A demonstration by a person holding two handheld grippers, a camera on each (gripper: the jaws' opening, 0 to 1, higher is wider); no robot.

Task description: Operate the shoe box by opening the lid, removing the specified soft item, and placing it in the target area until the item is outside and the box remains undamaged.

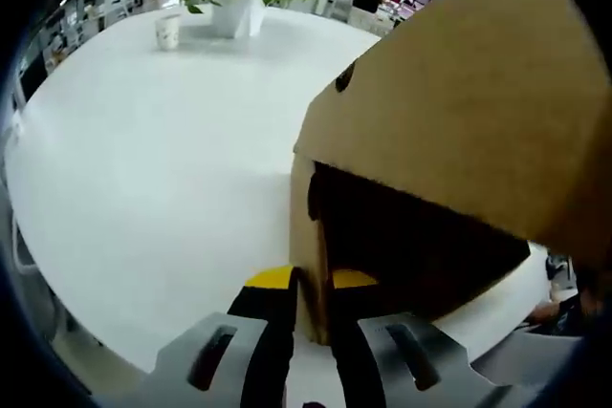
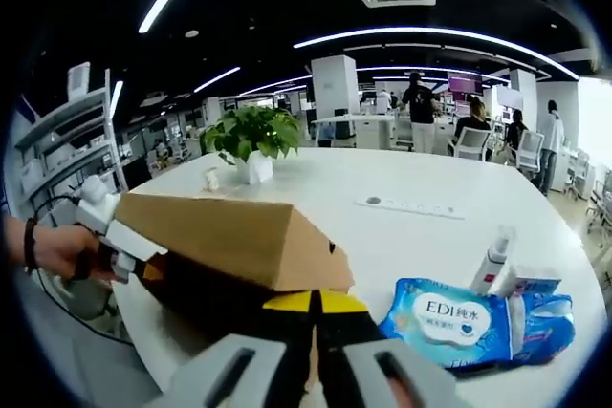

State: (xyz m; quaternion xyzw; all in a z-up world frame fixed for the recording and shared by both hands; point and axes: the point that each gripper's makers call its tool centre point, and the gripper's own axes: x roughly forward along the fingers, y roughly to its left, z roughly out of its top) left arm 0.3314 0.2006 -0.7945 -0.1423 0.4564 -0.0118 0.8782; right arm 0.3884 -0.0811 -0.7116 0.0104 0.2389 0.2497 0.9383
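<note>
A cardboard shoe box point(image 2: 229, 246) sits on a white desk point(image 1: 143, 169), lid point(image 1: 469, 112) tilted up on the box. L tool point(image 1: 311, 284) grips a box wall, jaws narrow on either side of it. R tool point(image 2: 314, 305) has jaws together at the box's near corner; can't tell if it holds anything. A wipes pack point(image 2: 469, 322) lies beside the box, potted plant point(image 2: 251, 136) farther back.

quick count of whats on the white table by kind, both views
cardboard shoe box: 1
potted plant: 1
paper cup: 1
blue wet wipes pack: 1
spray bottle: 1
small white and blue box: 1
white power strip: 1
total: 7
</note>
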